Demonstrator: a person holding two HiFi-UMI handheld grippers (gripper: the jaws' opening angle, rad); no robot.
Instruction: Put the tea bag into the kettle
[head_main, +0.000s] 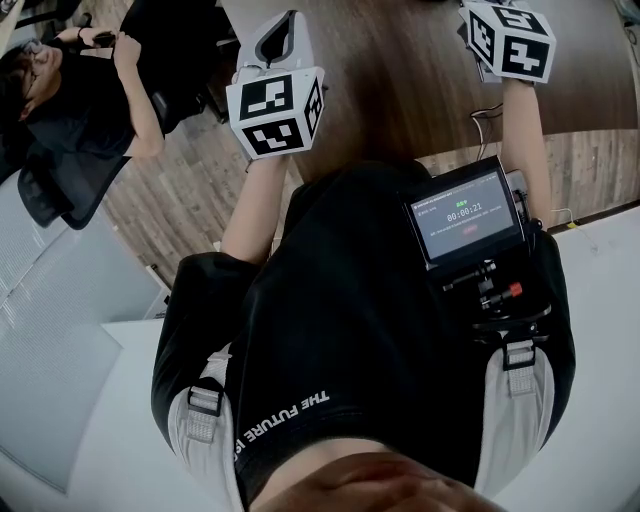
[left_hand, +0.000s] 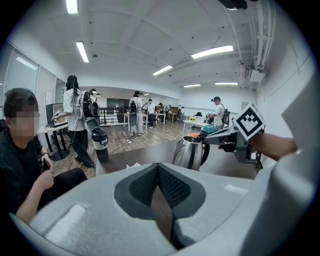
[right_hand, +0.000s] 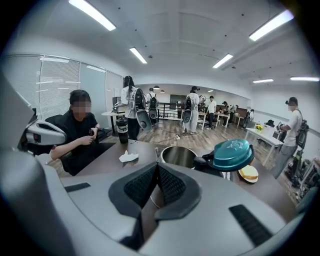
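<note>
This is an open office with strip lights overhead and a brown table (right_hand: 102, 159) in front. The left gripper (left_hand: 157, 169) is closed, its pads meeting at the tips with nothing between them. The right gripper (right_hand: 157, 169) is likewise closed and empty, held close to the kettle (right_hand: 178, 155), whose teal lid (right_hand: 233, 151) stands flipped up. The tea bag (right_hand: 128, 157) lies on the table, left of the kettle. Beyond it a person (right_hand: 75, 132) in black sits at the table.

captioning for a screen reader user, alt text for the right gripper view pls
The right gripper, jaws together and empty, points at an open steel kettle with its teal lid tipped up, on a brown table. A crumpled white scrap lies left of the kettle, and a person in black sits at the far left.
</note>
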